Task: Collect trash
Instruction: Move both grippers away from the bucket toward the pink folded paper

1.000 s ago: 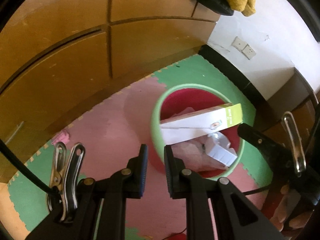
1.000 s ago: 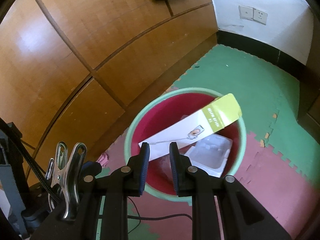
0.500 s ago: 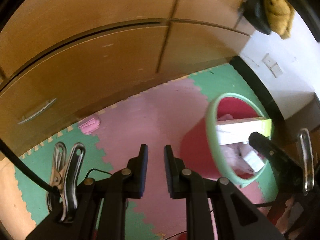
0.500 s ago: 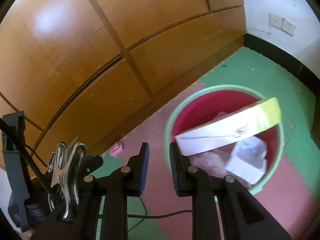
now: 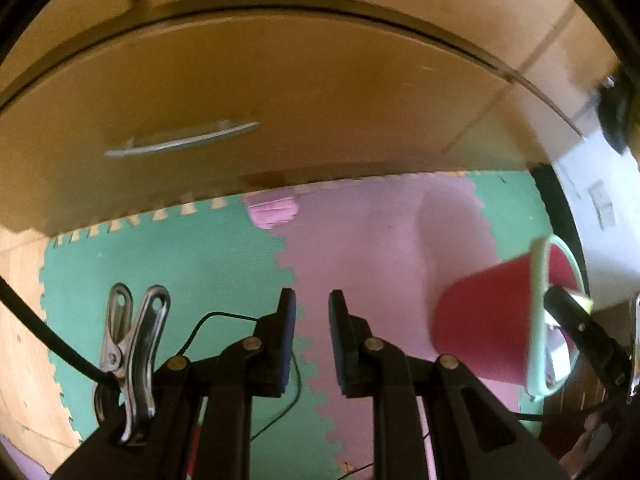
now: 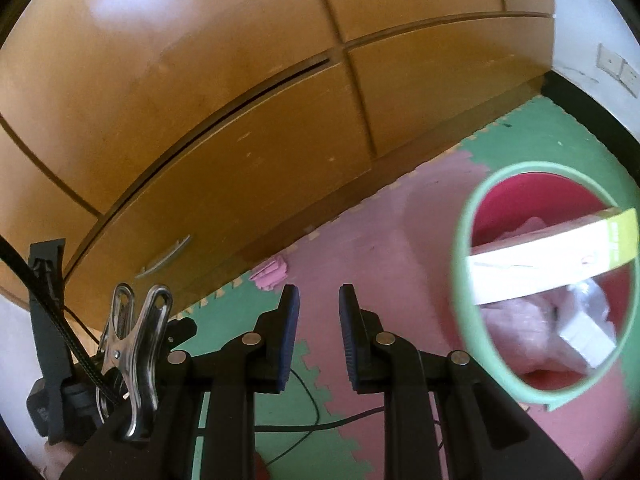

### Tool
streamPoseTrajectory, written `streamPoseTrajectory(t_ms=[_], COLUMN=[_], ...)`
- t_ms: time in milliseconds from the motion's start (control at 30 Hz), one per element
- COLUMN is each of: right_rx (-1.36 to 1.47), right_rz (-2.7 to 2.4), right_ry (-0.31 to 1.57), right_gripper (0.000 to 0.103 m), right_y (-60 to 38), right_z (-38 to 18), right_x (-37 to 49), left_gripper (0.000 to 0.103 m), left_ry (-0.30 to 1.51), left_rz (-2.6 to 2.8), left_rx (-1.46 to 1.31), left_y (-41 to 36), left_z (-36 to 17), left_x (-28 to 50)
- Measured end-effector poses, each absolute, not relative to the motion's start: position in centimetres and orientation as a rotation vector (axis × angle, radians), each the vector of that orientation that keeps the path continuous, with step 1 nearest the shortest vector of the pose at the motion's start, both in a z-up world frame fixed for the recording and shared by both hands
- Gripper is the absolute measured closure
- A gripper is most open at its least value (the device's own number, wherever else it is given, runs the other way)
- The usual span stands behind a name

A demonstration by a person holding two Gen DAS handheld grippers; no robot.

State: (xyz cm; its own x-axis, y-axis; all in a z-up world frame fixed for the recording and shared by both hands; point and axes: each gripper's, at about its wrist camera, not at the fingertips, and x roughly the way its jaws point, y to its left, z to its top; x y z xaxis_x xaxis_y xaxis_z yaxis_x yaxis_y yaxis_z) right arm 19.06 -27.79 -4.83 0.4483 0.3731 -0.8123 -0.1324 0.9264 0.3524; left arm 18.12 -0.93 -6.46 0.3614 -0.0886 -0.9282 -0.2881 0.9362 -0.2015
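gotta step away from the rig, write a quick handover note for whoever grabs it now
Left gripper: empty, fingers opening, over the foam mat.
Right gripper: empty, fingers slightly apart.
Red bin with green rim stands on the mat at right.
Done: long white box, pink bag and white packaging already in the bin.
Left: pink scrap lies on the mat by the cabinet; probably next.

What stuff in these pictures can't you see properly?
- Red bin, left wrist view: its inside faces away, and the other hand-held gripper covers the opening.
- Long box, right wrist view: its print is blurred, its end cut off by the edge.
- Pink scrap by the cabinet: too small and smeared to name.
- Pink stuff in the bin, right wrist view: half hidden under the box.
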Motion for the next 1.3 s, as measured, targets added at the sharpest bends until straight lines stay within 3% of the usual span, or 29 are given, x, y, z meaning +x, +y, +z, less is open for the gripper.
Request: streamPoseTrajectory(t_ms=[67,400,533,1300], right_rx=[0.251,0.179,0.145,0.271], right_rz=[0.330,0.385,0.415,0.592], right_ry=[1.078,1.171,1.199,1.213], right_gripper=[0.081,0.081,0.081,0.081], right_y=[-26.3,-20.3,-18.5,-14.4], right_z=[-5.7,-11.3,-13.7,-30.9], right_x=[19.6,21.3,21.9,30.1], left_gripper=[0.080,0.079,0.071,0.071], left_ry=[1.199,1.187,1.172,1.145], left_rz=[0.170,0.275,0.274,0.264], left_rx=[-0.388,-0.568,-0.595,-0.585], left_y=[0.7,6.8,7.6,8.1], left_z=[-7.5,-12.0,-13.5,-28.3], left_x=[18.1,19.0,20.2,28.3])
